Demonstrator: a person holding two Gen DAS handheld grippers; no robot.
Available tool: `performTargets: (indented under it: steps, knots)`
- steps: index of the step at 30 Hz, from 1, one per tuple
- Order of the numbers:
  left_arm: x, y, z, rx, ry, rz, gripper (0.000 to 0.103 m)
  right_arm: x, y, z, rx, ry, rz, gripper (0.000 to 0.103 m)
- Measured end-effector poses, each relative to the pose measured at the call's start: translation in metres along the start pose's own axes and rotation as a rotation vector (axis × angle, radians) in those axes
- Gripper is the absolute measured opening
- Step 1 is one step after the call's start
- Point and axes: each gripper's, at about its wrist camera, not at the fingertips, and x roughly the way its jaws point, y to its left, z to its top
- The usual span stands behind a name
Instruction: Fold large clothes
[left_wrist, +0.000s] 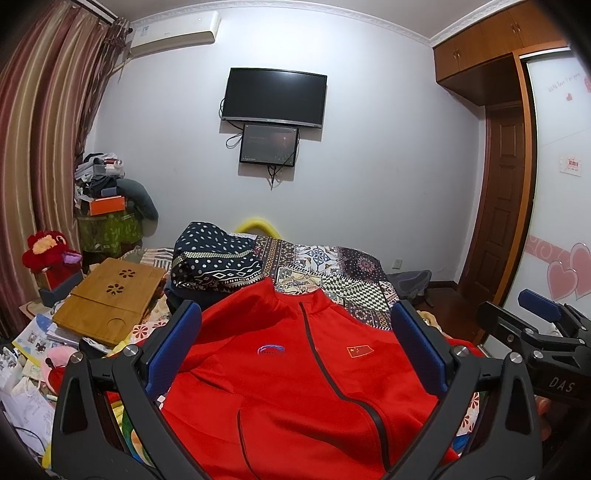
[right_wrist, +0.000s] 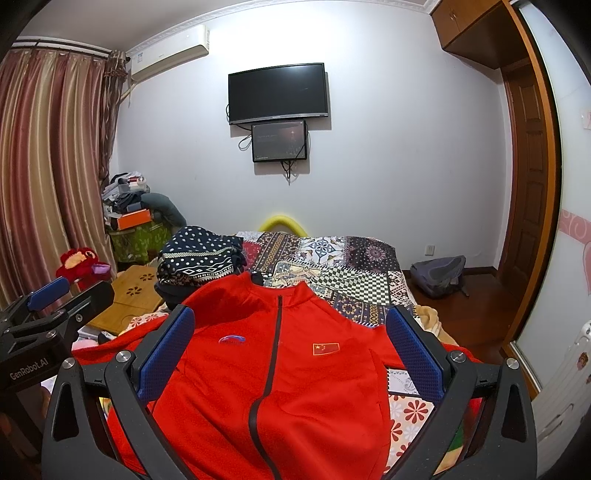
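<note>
Right hand-held gripper (right_wrist: 290, 354) (open) alone shows grey backpack (right_wrist: 439, 275).

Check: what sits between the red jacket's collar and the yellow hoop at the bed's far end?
Only the patchwork quilt lies between the red jacket collar and the yellow hoop; both wrist views show it.

Red zip jacket (right_wrist: 280, 373) spread front-up on bed, collar toward patterned quilt (right_wrist: 351, 273). Right gripper (right_wrist: 291, 350) above jacket, jaws wide apart, blue pads (right_wrist: 164, 354) empty. Left gripper (right_wrist: 51, 306) at left edge, aperture unclear. Folded dotted cloth (right_wrist: 199, 258) beside collar.
</note>
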Motion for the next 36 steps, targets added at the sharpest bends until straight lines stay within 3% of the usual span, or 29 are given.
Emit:
performTargets:
  steps: [24, 31, 36]
  knots:
    - [0.014, 0.006, 0.002, -0.013, 0.014, 0.002, 0.103, 0.016, -0.003, -0.003, -0.008, 0.039, -0.002, 0.103]
    - [0.031, 0.03, 0.008, -0.011, 0.025, 0.059, 0.103, 0.036, -0.005, -0.002, -0.012, 0.083, 0.001, 0.103]
    - [0.053, 0.073, 0.006, -0.069, 0.067, 0.112, 0.103, 0.055, -0.009, -0.003, -0.007, 0.13, 0.006, 0.103]
